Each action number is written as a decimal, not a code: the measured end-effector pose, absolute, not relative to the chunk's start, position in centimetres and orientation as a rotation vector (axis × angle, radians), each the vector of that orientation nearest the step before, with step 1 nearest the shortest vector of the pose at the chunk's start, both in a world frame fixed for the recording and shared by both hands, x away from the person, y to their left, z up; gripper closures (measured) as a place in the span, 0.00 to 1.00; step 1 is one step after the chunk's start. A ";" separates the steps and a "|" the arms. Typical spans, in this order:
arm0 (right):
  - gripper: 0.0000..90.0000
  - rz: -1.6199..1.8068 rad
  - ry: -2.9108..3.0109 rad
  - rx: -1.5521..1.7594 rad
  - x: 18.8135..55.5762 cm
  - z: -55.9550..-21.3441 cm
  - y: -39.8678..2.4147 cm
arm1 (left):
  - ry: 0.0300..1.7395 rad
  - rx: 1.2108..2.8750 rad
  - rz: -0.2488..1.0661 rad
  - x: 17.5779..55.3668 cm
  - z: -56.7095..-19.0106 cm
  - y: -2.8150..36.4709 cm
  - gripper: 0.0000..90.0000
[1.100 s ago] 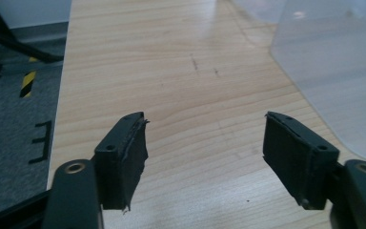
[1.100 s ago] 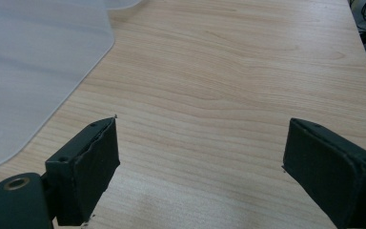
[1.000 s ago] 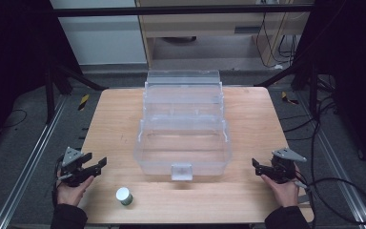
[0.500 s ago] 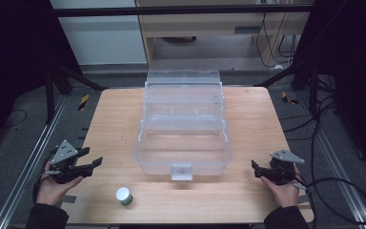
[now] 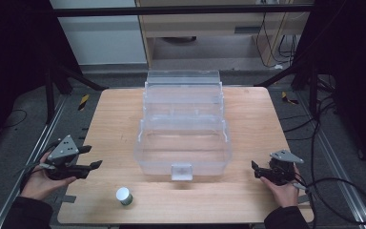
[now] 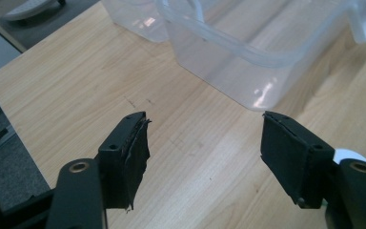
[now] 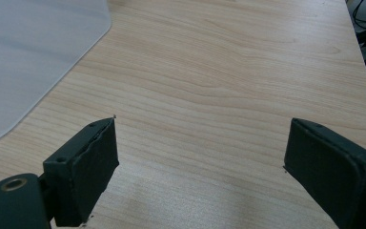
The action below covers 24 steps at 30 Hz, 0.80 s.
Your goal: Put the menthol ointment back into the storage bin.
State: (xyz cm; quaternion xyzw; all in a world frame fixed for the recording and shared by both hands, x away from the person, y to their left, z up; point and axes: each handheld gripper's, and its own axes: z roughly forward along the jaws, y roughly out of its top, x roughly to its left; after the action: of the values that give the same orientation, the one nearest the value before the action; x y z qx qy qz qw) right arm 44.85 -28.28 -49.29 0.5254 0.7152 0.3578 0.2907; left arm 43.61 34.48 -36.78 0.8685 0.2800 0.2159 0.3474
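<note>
Jaws of the left gripper (image 5: 94, 164) stand apart with nothing between them, having just opened wider, at the table's (image 5: 109, 119) left edge. Near it, toward the front edge, a small white-capped jar (image 5: 123, 195) stands upright. The clear plastic bin (image 5: 183, 143) fills the middle. The right gripper (image 5: 254, 168), jaws apart and empty, rests near the right edge

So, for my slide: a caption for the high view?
Clear box mid-table, small jar in front, open tongs at both sides.
</note>
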 end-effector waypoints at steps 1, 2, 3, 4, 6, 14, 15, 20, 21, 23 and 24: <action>0.12 0.953 1.908 1.402 44.9 -49.3 -28.3 | 0.703 2.272 0.557 43.5 -36.6 34.3 0.36; 0.12 0.952 1.909 1.406 44.9 -49.3 -28.3 | 0.682 2.288 0.544 43.5 -36.4 34.2 0.36; 0.12 0.946 1.914 1.408 44.9 -49.4 -28.3 | 0.664 2.305 0.542 43.4 -36.3 34.1 0.36; 0.12 0.939 1.916 1.401 44.9 -49.4 -28.3 | 0.653 2.315 0.539 43.3 -36.1 34.0 0.35; 0.12 0.938 1.918 1.402 44.9 -49.4 -28.3 | 0.628 2.328 0.515 43.2 -35.9 33.8 0.35; 0.13 0.935 1.923 1.401 44.9 -49.4 -28.3 | 0.518 2.409 0.435 43.0 -35.5 33.0 0.35; 0.13 0.934 1.925 1.401 44.9 -49.4 -28.3 | 0.504 2.419 0.426 43.0 -35.5 32.8 0.35; 0.13 0.929 1.931 1.400 45.0 -49.5 -28.2 | 0.417 2.478 0.361 42.8 -35.7 31.8 0.34; 0.13 0.927 1.933 1.401 45.0 -49.5 -28.2 | 0.403 2.492 0.352 42.8 -35.7 31.7 0.34; 0.13 0.924 1.934 1.401 45.0 -49.5 -28.2 | 0.373 2.516 0.338 42.8 -35.9 31.3 0.34; 0.13 0.924 1.934 1.401 45.0 -49.5 -28.2 | 0.363 2.526 0.330 42.8 -35.9 31.2 0.34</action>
State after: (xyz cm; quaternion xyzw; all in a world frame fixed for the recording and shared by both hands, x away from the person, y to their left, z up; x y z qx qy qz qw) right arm 44.96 -28.18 -49.55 0.5242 0.7237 0.3457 0.2864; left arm 42.83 31.17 -35.95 0.9422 0.1354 0.1231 0.2805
